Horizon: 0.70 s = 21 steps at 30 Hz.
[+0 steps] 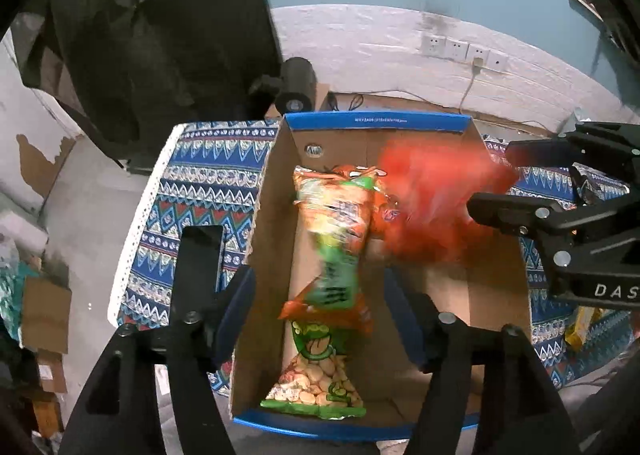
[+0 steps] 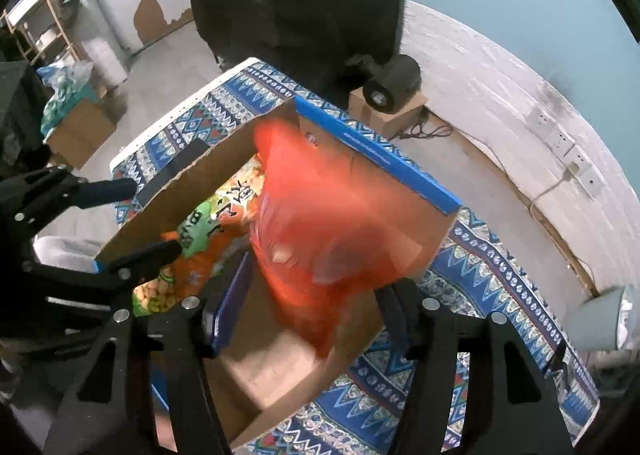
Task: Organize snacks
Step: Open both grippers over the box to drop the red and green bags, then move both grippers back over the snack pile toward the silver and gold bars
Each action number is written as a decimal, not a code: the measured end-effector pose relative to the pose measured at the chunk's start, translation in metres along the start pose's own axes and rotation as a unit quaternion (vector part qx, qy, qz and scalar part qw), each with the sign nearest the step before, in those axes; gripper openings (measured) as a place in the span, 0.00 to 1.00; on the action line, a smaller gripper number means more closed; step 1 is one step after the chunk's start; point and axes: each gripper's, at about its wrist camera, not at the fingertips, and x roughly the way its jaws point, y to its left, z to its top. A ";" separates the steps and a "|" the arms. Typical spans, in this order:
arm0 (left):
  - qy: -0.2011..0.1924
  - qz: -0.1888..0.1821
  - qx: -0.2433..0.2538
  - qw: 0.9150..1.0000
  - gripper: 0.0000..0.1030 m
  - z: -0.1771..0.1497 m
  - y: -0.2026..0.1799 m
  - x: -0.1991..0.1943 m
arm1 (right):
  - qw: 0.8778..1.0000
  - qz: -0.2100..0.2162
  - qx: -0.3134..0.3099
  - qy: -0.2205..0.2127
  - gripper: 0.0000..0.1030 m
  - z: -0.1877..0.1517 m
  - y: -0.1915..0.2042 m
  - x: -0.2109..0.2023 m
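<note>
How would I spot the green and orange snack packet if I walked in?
Find the table with the blue patterned cloth and the open cardboard box on it. Inside, along one wall, are orange and green bags. The nearest one, the bean bag, has a clear window showing pale beans; the blurred red bag beside them has no green.

Red bag [image 2: 320, 239]; blue zigzag-patterned cloth [image 1: 208, 183]; blue-rimmed box [image 1: 376, 122].

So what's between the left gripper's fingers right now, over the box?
In the left wrist view, the left gripper stands open over the cardboard box; a blurred green-and-orange snack bag hangs between its fingers, above another bag lying in the box.
</note>
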 end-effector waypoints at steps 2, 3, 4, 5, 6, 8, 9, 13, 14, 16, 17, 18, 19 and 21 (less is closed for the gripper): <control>-0.002 -0.002 0.003 1.000 0.69 0.001 -0.002 -0.002 | 1.000 -0.004 0.002 0.002 0.66 0.001 -0.001 0.000; -0.002 -0.002 0.005 1.000 0.69 0.001 -0.004 -0.002 | 1.000 -0.004 0.005 0.003 0.67 0.000 -0.003 -0.002; -0.001 -0.002 0.008 1.000 0.70 0.001 -0.007 -0.002 | 1.000 -0.005 0.007 0.003 0.67 0.000 -0.004 -0.003; -0.001 -0.003 0.010 1.000 0.70 0.001 -0.008 -0.002 | 1.000 -0.005 0.010 0.001 0.68 -0.001 -0.005 -0.004; 0.001 -0.004 0.011 1.000 0.70 0.001 -0.009 -0.001 | 1.000 -0.006 0.014 0.000 0.68 -0.003 -0.006 -0.006; 0.004 -0.010 0.014 1.000 0.70 0.002 -0.014 0.000 | 1.000 -0.009 0.019 -0.002 0.68 -0.005 -0.008 -0.009; 0.004 -0.013 0.015 1.000 0.70 0.003 -0.017 -0.001 | 1.000 -0.011 0.022 -0.002 0.68 -0.007 -0.010 -0.012; 0.000 -0.017 0.028 0.999 0.70 0.005 -0.030 -0.004 | 0.999 -0.019 0.037 -0.005 0.70 -0.016 -0.020 -0.022; -0.001 -0.017 0.032 0.999 0.70 0.006 -0.034 -0.006 | 0.999 -0.022 0.040 -0.006 0.71 -0.018 -0.022 -0.024; -0.004 -0.023 0.035 0.999 0.70 0.007 -0.041 -0.007 | 0.998 -0.033 0.045 -0.006 0.71 -0.024 -0.028 -0.029; -0.004 -0.026 0.037 0.999 0.70 0.007 -0.044 -0.007 | 0.998 -0.037 0.047 -0.006 0.71 -0.027 -0.030 -0.031; -0.003 -0.027 0.040 0.999 0.70 0.008 -0.048 -0.007 | 0.998 -0.043 0.050 -0.005 0.71 -0.032 -0.034 -0.034; -0.003 -0.029 0.043 0.999 0.70 0.009 -0.053 -0.008 | 0.997 -0.047 0.053 -0.004 0.71 -0.036 -0.037 -0.036; -0.005 -0.032 0.050 0.998 0.70 0.010 -0.060 -0.009 | 0.997 -0.050 0.063 -0.002 0.71 -0.046 -0.045 -0.039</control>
